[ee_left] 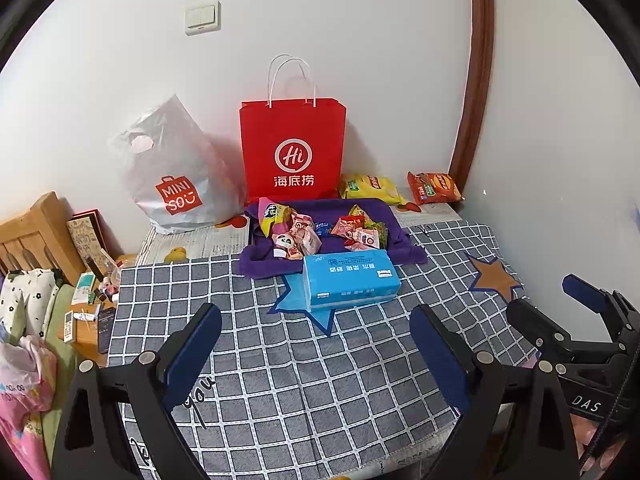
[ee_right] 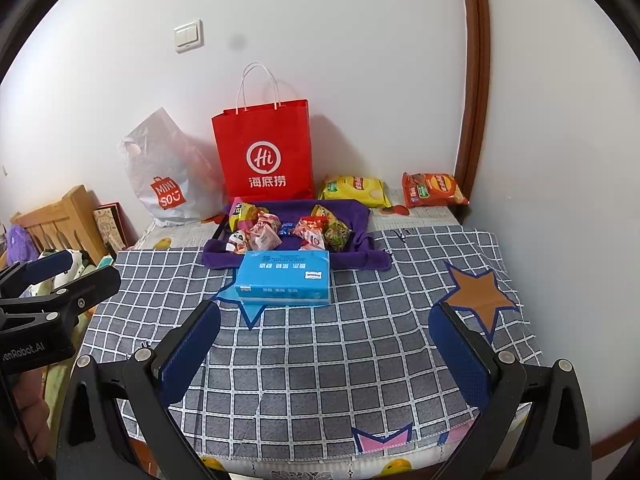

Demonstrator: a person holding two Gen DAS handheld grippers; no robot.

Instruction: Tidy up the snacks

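Both grippers' fingers [ee_left: 192, 352] spread, hovering over tablecloth [ee_right: 320, 360].

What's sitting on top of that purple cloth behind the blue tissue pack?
On the purple cloth lies a loose heap of small wrapped snacks, pink, red, yellow and green. The blue tissue pack hides the cloth's near edge, and anything beneath the cloth is covered.

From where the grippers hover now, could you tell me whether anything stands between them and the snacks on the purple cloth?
Yes. The blue tissue pack lies directly in front of the snacks, at the near edge of the purple cloth. Both the left gripper and right gripper are open and empty.
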